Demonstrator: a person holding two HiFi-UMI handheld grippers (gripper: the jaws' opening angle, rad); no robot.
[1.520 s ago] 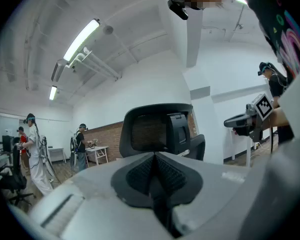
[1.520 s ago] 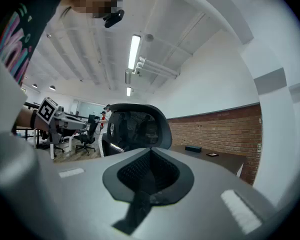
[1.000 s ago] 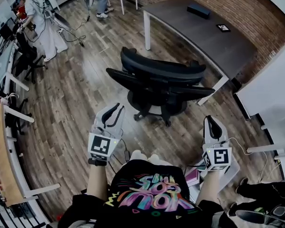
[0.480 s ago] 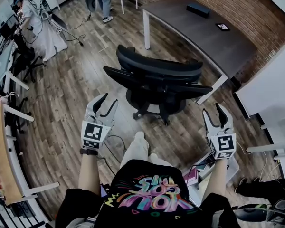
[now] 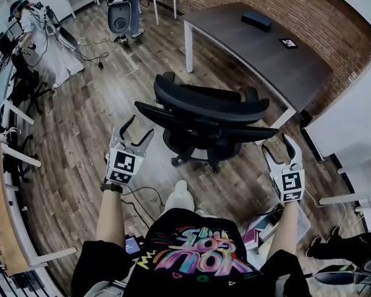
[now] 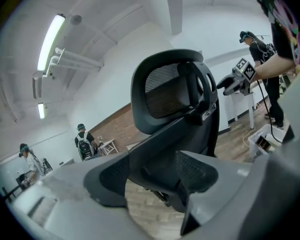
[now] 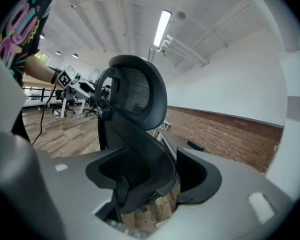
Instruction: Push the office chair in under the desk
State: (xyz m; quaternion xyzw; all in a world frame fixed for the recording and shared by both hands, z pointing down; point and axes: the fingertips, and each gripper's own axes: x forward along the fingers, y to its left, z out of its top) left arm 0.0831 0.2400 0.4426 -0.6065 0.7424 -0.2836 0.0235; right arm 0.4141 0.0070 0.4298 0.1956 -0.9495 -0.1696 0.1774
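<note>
A black office chair (image 5: 210, 113) stands on the wood floor with its back toward me. It sits a little out from the dark grey desk (image 5: 260, 48), which has white legs. My left gripper (image 5: 138, 129) hovers just short of the chair back's left end, its jaws opening and nothing between them. My right gripper (image 5: 278, 146) is below the back's right end, also opening and empty. In the left gripper view the chair (image 6: 175, 109) rises beyond the jaws, with the right gripper (image 6: 237, 79) behind it. The right gripper view shows the chair (image 7: 135, 119) and the desk (image 7: 171, 139).
A black box (image 5: 257, 20) and a small tablet (image 5: 289, 43) lie on the desk. People stand at the back left (image 5: 34, 23) and back centre (image 5: 120, 8), with cables (image 5: 96, 48) on the floor. White-framed tables line the left (image 5: 12, 159). A bin of books (image 5: 266, 224) sits by my right foot.
Both grippers have risen forward toward the chair back and their jaws have gone from shut to wide apart. The chair now sits closer in view.
</note>
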